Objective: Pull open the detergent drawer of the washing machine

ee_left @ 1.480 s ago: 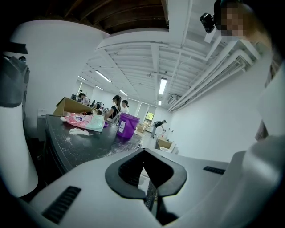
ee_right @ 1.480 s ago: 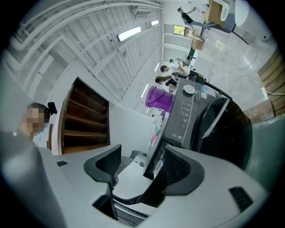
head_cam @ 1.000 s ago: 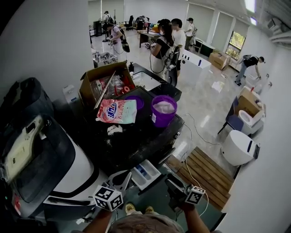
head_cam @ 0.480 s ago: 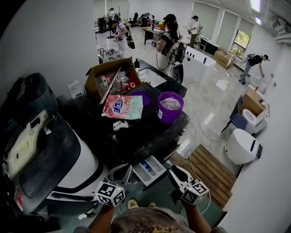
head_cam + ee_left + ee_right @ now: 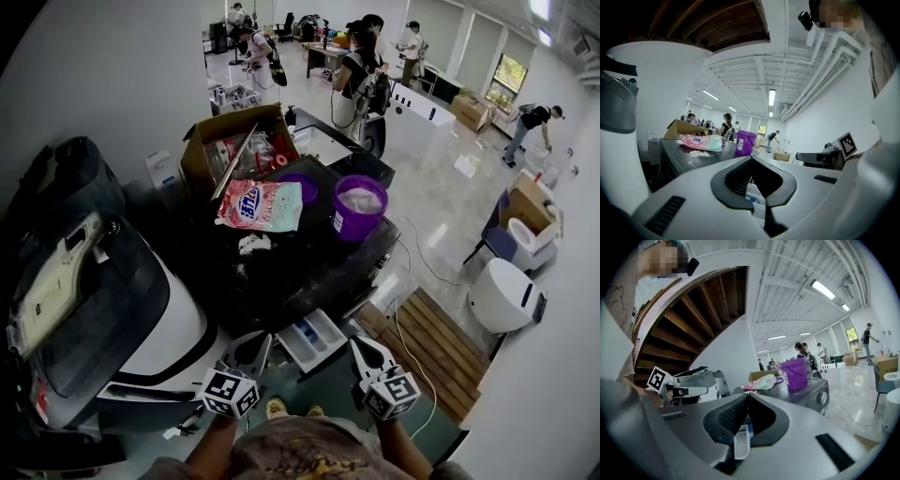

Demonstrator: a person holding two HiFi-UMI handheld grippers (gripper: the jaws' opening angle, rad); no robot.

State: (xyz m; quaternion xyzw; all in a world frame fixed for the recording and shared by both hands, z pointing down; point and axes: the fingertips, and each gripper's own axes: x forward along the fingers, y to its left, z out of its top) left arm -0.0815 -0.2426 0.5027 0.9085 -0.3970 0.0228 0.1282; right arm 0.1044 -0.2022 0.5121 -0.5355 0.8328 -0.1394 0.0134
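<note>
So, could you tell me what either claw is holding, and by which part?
Nothing: the left claw and right claw are both shut and empty.

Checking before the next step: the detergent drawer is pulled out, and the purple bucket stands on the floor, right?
Not quite. The drawer is pulled out, but the purple bucket stands on top of the washing machine, as the head view shows.

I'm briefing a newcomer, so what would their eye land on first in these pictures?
Probably the bright purple bucket and the pink detergent bag lying beside it on top of the dark washing machine. Next, the white detergent drawer standing pulled out from the machine's front, low in the head view.
</note>
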